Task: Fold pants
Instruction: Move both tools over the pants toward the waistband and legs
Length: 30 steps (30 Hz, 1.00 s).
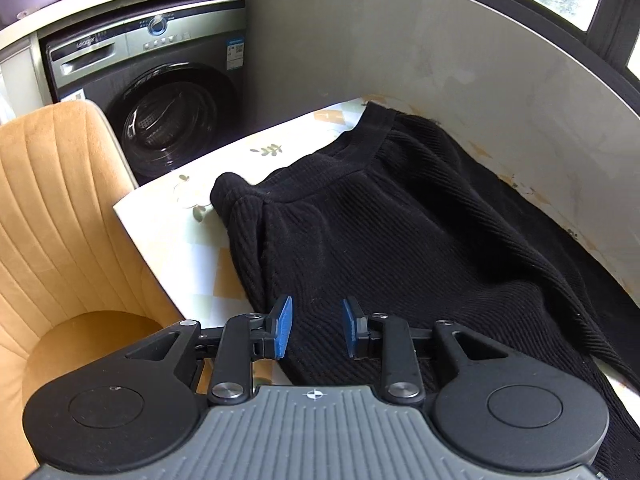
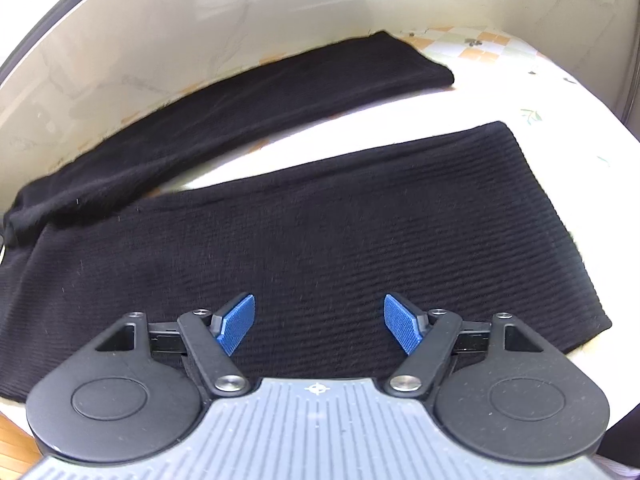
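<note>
Black ribbed knit pants (image 1: 360, 216) are lying spread across the table with the pale leaf-and-check printed cover (image 1: 192, 240), their long axis running left to right along the marbled wall panel (image 1: 460, 60). The waistband (image 1: 332, 168) is sitting at the left end, close to the table's left edge, and the two legs are stretching away to the right.

From the right wrist view, the legs are splaying apart: the far leg (image 2: 280, 96) is lying along the wall, and the near leg (image 2: 320, 232) is angling toward the near edge of the table, with a wedge of bare cover showing between them. Their hems are pointing right.

The left gripper (image 1: 316, 328) is hanging over the hip area near the waistband, its blue pads only narrowly parted, with nothing pinched between them; the fabric is lying below, not gripped. The right gripper (image 2: 319, 328) is hovering above the middle of the near leg, its jaws standing wide and likewise empty.

I judge the coming move turns on this split: the near leg has to be carried over the gap, away from the near edge and onto the far leg, so that the pants are halved lengthwise. Both grippers are sitting over the near half, the left by the waist and the right further along the leg, so each is placed to take the near edge at its own end.

Beyond the table's left edge, a tan velvet chair (image 1: 60, 220) and a grey front-loading washing machine (image 1: 160, 92) are standing clear of the work.
</note>
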Motion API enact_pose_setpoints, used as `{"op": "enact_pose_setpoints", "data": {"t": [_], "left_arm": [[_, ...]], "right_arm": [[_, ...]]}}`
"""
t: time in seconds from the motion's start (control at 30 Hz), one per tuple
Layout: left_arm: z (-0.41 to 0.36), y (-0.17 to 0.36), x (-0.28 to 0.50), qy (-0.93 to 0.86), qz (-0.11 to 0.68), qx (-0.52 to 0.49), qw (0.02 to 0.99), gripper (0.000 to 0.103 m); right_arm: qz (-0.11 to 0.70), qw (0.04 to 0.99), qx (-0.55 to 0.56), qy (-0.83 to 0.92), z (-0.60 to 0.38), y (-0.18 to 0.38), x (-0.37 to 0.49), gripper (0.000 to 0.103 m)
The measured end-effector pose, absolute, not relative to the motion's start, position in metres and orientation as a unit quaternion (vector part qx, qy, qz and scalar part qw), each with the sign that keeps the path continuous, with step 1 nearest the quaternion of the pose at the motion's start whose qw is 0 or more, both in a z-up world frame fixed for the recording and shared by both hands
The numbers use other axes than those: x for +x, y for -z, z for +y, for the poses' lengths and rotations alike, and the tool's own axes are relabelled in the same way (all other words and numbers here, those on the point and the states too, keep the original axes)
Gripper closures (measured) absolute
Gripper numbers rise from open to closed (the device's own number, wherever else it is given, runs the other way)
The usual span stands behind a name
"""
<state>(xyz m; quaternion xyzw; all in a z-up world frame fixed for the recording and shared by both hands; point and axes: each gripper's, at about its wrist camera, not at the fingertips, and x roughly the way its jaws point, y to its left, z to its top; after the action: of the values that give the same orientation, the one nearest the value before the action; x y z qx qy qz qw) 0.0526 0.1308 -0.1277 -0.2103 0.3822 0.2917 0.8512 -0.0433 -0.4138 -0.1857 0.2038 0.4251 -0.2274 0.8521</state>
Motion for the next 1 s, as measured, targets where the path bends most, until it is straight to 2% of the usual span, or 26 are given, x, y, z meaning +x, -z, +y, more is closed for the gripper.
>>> {"op": "enact_pose_setpoints", "data": {"t": [0.47, 0.63, 1.0], "left_arm": [[0.095, 0.058, 0.181, -0.115, 0.321, -0.167, 0.925, 0.074], [0.088, 0.08, 0.225, -0.038, 0.353, -0.176, 0.918, 0.074], [0.154, 0.121, 0.323, -0.048, 0.385, -0.198, 0.9, 0.074]], "right_arm": [[0.291, 0.898, 0.195, 0.266, -0.446, 0.075, 0.011, 0.028], [0.285, 0.896, 0.195, 0.281, -0.442, 0.065, 0.042, 0.028], [0.318, 0.898, 0.126, 0.275, -0.422, 0.076, 0.111, 0.028]]}}
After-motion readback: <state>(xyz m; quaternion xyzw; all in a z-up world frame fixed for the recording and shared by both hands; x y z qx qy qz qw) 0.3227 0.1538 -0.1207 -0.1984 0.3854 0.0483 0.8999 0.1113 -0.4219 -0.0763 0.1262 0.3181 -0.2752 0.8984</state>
